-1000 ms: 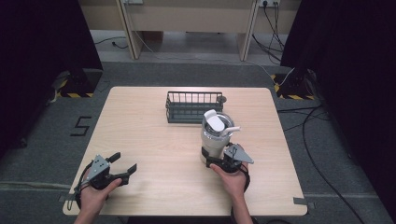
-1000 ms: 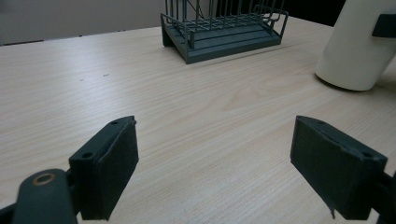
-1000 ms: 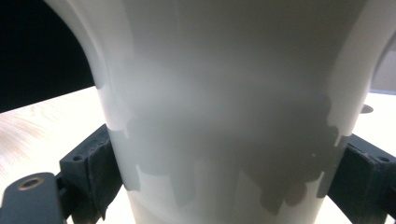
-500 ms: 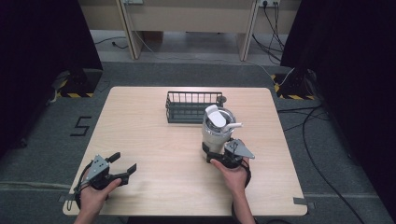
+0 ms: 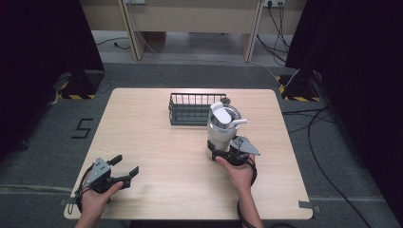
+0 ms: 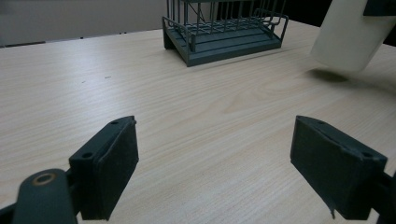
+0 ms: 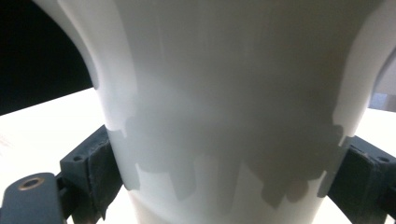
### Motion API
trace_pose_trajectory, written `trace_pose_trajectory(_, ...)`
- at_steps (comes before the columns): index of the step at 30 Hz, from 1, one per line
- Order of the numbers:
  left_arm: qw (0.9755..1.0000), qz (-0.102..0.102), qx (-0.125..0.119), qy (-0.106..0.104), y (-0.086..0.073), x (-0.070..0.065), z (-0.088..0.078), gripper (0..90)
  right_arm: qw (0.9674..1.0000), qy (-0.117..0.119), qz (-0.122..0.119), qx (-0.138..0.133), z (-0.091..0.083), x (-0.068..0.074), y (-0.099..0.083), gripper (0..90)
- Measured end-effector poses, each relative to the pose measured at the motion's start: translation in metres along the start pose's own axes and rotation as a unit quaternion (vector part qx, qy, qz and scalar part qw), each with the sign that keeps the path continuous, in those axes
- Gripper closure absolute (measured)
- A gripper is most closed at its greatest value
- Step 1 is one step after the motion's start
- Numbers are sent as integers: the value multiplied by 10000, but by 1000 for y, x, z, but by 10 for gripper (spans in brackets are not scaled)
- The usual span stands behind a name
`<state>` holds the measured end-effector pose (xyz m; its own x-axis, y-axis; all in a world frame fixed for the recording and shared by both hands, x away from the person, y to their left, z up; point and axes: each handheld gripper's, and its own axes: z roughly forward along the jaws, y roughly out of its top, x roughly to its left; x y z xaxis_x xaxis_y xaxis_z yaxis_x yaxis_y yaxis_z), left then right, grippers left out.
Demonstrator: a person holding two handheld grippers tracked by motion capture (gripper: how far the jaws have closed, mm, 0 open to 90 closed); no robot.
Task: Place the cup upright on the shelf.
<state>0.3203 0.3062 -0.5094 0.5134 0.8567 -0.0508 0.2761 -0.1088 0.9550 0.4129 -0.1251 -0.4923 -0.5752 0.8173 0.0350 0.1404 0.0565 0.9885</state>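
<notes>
Clamping the lower body of a tall white plastic tumbler [image 5: 222,130], the right gripper [image 5: 223,153] pressed one black jaw against each side of it, as the right gripper view showed with the tumbler's [image 7: 224,102] smooth, pale wall flaring wider toward the top. From the high view, the tumbler carried a clear lid with a white flip tab and a white spout or handle jutting to its right, and it was raised just above the light wooden bench [image 5: 157,142], casting a shadow beneath itself in the left gripper view [image 6: 350,37]. Just behind it sat a dark grey wire basket [image 5: 192,108], near the bench's far edge. Well apart, at the near left corner, the left gripper [image 5: 124,166] hovered with its jaws spread wide over bare wood.
</notes>
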Motion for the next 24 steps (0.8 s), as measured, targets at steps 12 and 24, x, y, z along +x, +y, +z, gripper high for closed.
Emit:
trace_pose_trajectory(12,10000,-10,-4,-4,0,0,0,146,10000,5,18,64,10,-5,11,112)
trace_pose_trajectory(24,10000,-68,-16,-28,0,0,0,146,10000,31,18,19,21,-8,28,112)
